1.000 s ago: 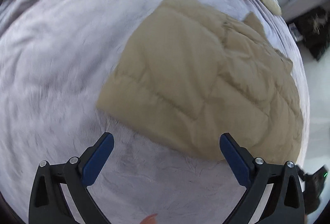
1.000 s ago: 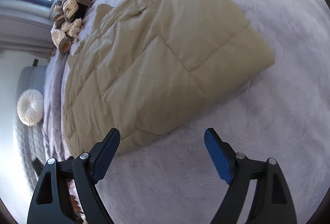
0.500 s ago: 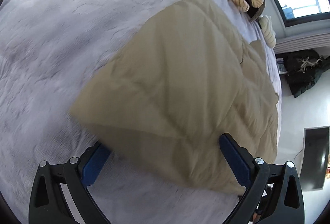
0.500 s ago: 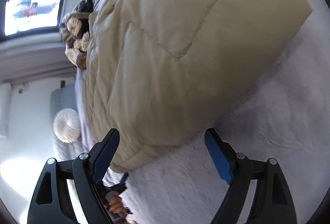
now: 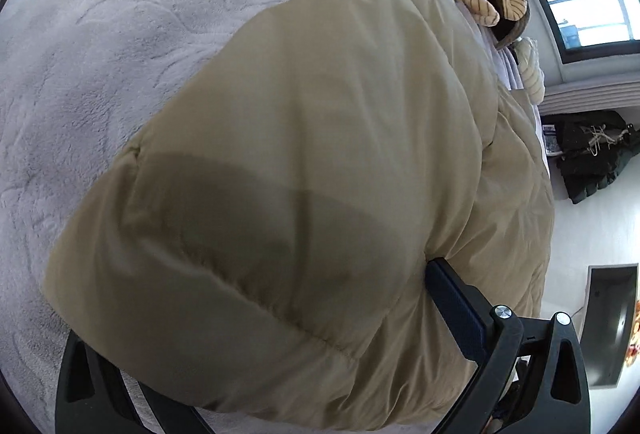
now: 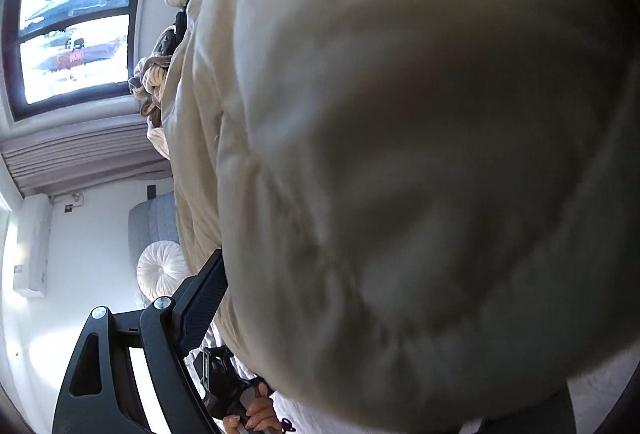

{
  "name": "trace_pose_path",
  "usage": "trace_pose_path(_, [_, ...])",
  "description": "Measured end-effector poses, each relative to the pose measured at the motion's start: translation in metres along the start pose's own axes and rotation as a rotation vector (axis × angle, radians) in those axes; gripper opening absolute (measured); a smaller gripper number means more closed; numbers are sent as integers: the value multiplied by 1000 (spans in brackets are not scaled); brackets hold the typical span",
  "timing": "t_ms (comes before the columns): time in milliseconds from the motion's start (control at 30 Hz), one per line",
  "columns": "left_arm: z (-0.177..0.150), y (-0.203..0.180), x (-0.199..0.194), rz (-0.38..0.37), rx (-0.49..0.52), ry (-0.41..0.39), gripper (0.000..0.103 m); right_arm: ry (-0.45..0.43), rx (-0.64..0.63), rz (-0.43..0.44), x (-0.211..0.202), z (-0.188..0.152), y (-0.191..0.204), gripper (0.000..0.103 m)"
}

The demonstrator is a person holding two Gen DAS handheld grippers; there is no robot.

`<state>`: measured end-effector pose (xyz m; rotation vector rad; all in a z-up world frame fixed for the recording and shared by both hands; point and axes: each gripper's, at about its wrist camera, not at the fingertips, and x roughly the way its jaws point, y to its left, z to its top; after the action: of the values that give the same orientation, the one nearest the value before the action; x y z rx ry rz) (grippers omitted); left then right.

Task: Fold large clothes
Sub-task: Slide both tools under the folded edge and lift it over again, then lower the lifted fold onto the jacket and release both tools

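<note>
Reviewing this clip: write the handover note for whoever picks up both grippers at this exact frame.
Left gripper: open, straddling the near edge of the beige quilted puffer coat; one blue pad shows.
Right gripper: open, the same edge between its jaws, not clamped.
Coat: partly folded, lying on the grey plush bedspread.
Left: close both grippers on the edge, then make the next fold.

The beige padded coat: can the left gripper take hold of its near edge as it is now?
Probably yes. The beige padded coat already lies between the left gripper's open jaws; one blue finger sits against its fold, the other is hidden under the fabric. Nothing blocks it.
</note>
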<state>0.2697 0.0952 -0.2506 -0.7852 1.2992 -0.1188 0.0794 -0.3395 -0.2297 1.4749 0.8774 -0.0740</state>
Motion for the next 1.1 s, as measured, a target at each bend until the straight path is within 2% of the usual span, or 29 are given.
trace_pose_path(67, [5,-2,-1,-20,-10,2,99,1,7,7,0,-2,0,88])
trace_pose_path(133, [6,-4,-6,-37,-6,-1,73,8,12,12,-2,-4,1,88])
trace_pose_path(167, [7,-8,-9,-45,3,-5,67,13,19,11,-4,-5,1,86])
trace_pose_path(200, [6,-13,-11,-38,17,-12,55,15,28,7,-5,-4,2,85])
trace_pose_path(300, [2,-40,-18,61,135,-58,43,19,42,-3,-7,-5,5,77])
trace_pose_path(400, [-4,-58,-23,137,237,-89,37,22,49,-11,-10,-5,7,70])
trace_pose_path(433, [-5,-61,-24,149,256,-93,32,22,51,-13,-9,-5,6,64])
trace_pose_path(467, [-5,-65,-25,155,272,-95,29,23,53,-16,-9,0,5,55])
trace_pose_path(500, [-5,-67,-27,154,277,-96,25,23,52,-14,-10,-1,6,51])
trace_pose_path(567, [-6,-71,-31,154,290,-101,21,19,42,-18,-12,-4,10,37])
trace_pose_path(667, [-13,-84,-44,180,362,-127,18,14,25,-14,-8,-6,17,29])
trace_pose_path(800, [-27,-97,-60,198,432,-153,17,16,8,7,-14,-10,23,25])
trace_pose_path(1100, [-55,-107,-95,220,505,-175,17,34,-36,20,-39,-26,36,23])
